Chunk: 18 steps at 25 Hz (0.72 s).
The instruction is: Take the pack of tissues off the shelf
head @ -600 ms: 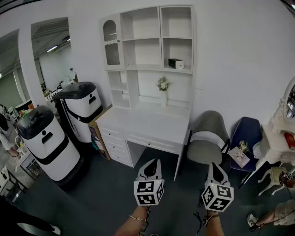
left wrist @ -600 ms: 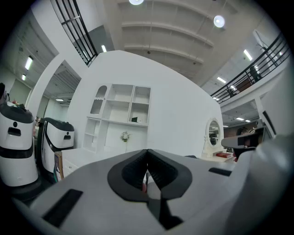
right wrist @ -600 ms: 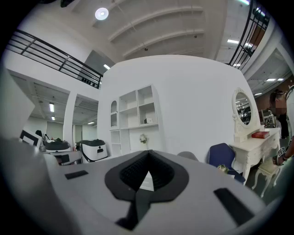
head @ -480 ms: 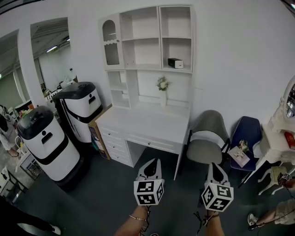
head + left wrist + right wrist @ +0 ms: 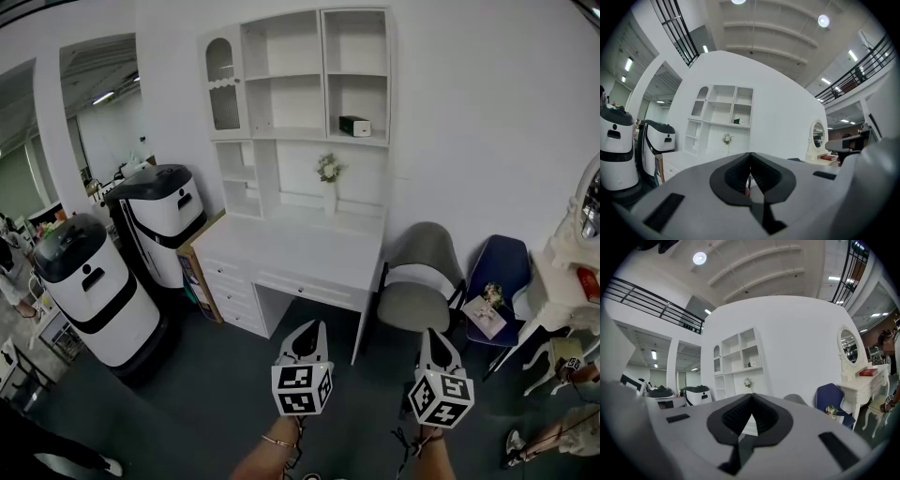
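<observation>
Both claws, the left claw [image 5: 308, 331] and the right claw [image 5: 432, 337], are hovering level, jaws pressed together on nothing, well apart from the pack of tissues [image 5: 353, 126] sitting on the right-hand shelf [image 5: 375, 142] above the desk [image 5: 281, 253]. The pack is lying flat, its long axis seemingly running along the shelf's front edge; likely being light and squashy, it is calling for a gentle pinch across its narrow width.
</observation>
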Each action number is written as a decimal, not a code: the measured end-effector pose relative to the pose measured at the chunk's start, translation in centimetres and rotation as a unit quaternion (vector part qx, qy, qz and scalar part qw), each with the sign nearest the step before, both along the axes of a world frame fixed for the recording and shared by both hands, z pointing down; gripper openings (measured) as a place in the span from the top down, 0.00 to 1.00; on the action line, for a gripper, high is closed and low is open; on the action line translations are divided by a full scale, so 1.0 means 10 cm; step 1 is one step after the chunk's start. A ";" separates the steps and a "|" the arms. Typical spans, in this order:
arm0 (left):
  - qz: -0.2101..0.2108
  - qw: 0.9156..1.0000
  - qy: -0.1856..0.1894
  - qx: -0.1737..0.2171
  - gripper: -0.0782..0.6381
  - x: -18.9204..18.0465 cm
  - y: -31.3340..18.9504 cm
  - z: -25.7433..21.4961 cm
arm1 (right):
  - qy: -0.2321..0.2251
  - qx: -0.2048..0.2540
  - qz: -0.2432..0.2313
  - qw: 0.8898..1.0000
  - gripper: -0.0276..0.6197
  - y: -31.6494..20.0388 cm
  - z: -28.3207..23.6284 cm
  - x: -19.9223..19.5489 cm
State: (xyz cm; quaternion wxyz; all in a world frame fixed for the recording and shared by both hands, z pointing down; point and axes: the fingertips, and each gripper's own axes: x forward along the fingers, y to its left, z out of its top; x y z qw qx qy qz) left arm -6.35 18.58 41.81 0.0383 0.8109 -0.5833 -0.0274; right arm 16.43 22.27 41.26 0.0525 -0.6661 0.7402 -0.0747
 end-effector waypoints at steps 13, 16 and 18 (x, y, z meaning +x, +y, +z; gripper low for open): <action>-0.004 1.000 -0.004 0.000 0.87 -0.05 0.03 0.00 | 0.004 0.015 -0.003 1.000 0.67 0.04 -0.06 -0.04; -0.004 1.000 -0.004 0.001 0.87 -0.08 0.03 -0.01 | 0.009 0.016 0.001 1.000 0.57 0.04 -0.06 -0.06; -0.004 1.000 -0.005 0.000 0.87 -0.09 0.03 0.00 | 0.013 0.015 0.002 1.000 0.53 0.04 -0.04 -0.07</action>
